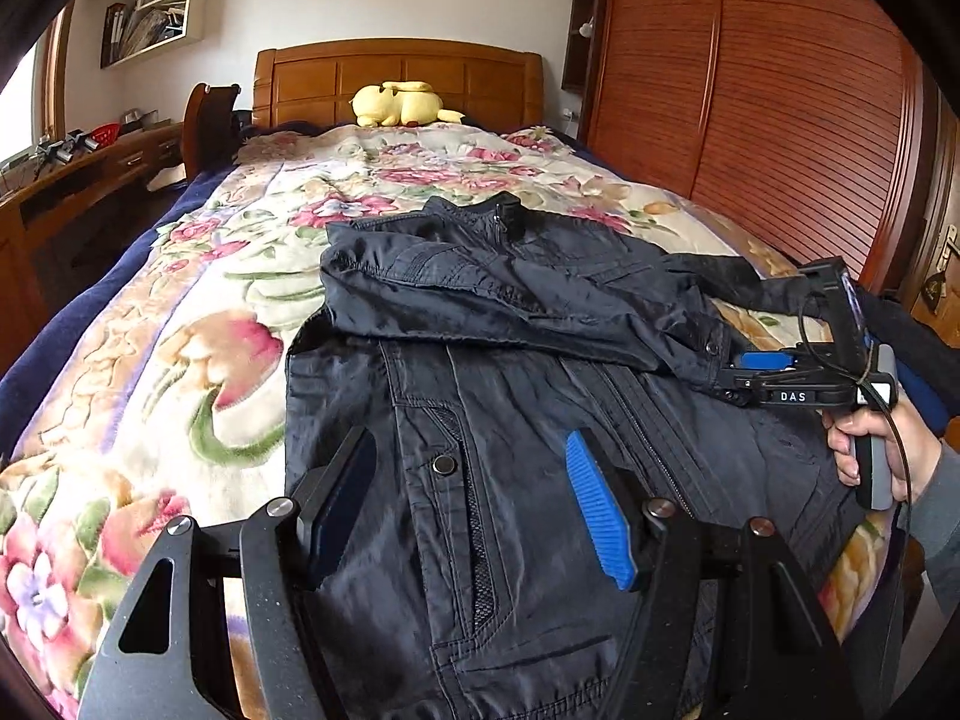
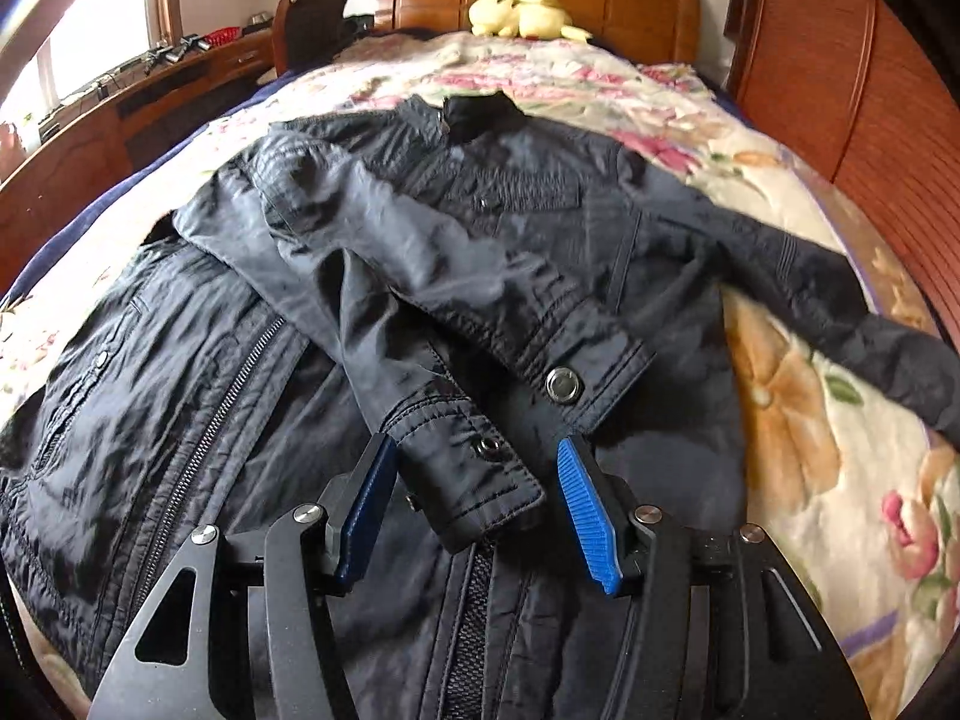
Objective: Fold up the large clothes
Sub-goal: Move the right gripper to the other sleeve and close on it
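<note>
The left gripper (image 1: 474,504) is closest, low over the front of the jacket (image 1: 510,420). Its two fingers are spread wide with nothing between them but the cloth underneath, and they do not pinch it. A round snap (image 1: 444,464) and a mesh pocket strip (image 1: 474,528) show between the fingers. The right gripper (image 2: 477,504) is also low over the jacket, near its zipper (image 2: 198,456). Its fingers are spread too, and they are not pressing on anything. The cuff (image 2: 474,480) of a sleeve lies in the gap between them, loose, with space on both sides. From the left camera, the right gripper (image 1: 744,375) shows at the right side, with a hand (image 1: 882,456) around its handle and a grey sleeve at the wrist. The jacket is dark and shiny and lies flat on the bed, on a blanket (image 1: 198,372) with big pink flowers. One sleeve (image 2: 420,300) is folded across the chest, and its cuff ends at the right gripper. The other sleeve (image 2: 840,312) sticks out to the right over the blanket. The collar (image 1: 504,210) points to the far end of the bed. Farther back a yellow plush toy (image 1: 402,103) lies by the wooden headboard (image 1: 396,78). A wooden desk (image 1: 78,180) runs along the left, and a brown wardrobe (image 1: 750,90) stands on the right.
</note>
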A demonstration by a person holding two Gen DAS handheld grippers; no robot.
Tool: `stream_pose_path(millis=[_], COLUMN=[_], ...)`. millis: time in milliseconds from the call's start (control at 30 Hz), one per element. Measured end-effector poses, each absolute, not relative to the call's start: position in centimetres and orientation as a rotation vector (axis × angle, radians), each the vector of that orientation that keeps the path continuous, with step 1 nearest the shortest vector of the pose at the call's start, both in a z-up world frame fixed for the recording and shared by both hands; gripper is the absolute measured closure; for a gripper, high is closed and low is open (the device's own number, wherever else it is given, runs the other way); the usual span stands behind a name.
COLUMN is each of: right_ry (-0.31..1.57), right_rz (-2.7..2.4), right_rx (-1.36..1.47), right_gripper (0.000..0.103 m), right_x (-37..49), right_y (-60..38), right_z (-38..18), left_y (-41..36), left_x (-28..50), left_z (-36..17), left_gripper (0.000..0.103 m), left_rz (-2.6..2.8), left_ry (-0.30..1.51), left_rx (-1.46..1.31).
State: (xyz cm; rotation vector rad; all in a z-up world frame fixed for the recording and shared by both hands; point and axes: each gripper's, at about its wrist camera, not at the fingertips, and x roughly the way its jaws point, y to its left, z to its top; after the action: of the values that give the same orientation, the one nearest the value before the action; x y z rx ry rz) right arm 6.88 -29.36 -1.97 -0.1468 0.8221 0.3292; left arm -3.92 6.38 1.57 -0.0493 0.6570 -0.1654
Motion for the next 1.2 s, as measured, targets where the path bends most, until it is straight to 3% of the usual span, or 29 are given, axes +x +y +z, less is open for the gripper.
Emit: stream_pose_path(millis=[100, 167, 200, 233, 333, 500, 567, 667, 733, 800, 1200], right_ry=[0.872, 0.894, 0.895, 0.885, 0.819, 0.722, 0.716, 0.716, 0.696, 0.684, 0.848], right_rz=[0.338, 0.361, 0.362, 0.350, 0.259, 0.168, 0.192, 0.204, 0.204, 0.187, 0.169], right_rx=[-0.126, -0.125, -0.140, -0.162, -0.210, -0.165, -0.167, -0.142, -0.114, -0.091, 0.024], right_gripper=[0.046, 0.063, 0.080, 0.088, 0.095, 0.095, 0.093, 0.072, 0.051, 0.043, 0.043], right_x=[7.8, 8.5, 8.7, 8.9, 9.2, 10.0, 10.2, 10.6, 10.6, 10.9, 17.9], right_y=[-30.0, -30.0, -30.0, -29.9, -30.5, -32.3, -32.2, -32.4, -33.2, -34.1, -36.4], right_z=[-2.4, -2.8, -2.9, -2.9, -1.6, 0.9, 1.1, 0.9, 0.9, 0.6, -3.9], left_y=[6.2, 6.2, 6.1, 6.2, 6.2, 6.4, 6.4, 6.2, 6.2, 6.2, 5.8], left_x=[-4.0, -4.1, -4.1, -4.1, -4.0, -4.1, -4.1, -4.2, -4.2, -4.2, -3.8], left_z=[1.7, 1.8, 1.8, 1.8, 1.7, 1.8, 1.8, 1.9, 1.9, 1.8, 1.4], left_gripper=[0.036, 0.036, 0.036, 0.036, 0.036, 0.036, 0.036, 0.036, 0.036, 0.036, 0.036], left_rz=[-0.170, -0.178, -0.180, -0.181, -0.179, -0.179, -0.179, -0.179, -0.178, -0.176, -0.167], left_ry=[0.655, 0.653, 0.653, 0.654, 0.657, 0.654, 0.653, 0.650, 0.648, 0.651, 0.668], left_rx=[-0.038, -0.037, -0.036, -0.035, -0.032, -0.036, -0.036, -0.035, -0.035, -0.035, -0.016])
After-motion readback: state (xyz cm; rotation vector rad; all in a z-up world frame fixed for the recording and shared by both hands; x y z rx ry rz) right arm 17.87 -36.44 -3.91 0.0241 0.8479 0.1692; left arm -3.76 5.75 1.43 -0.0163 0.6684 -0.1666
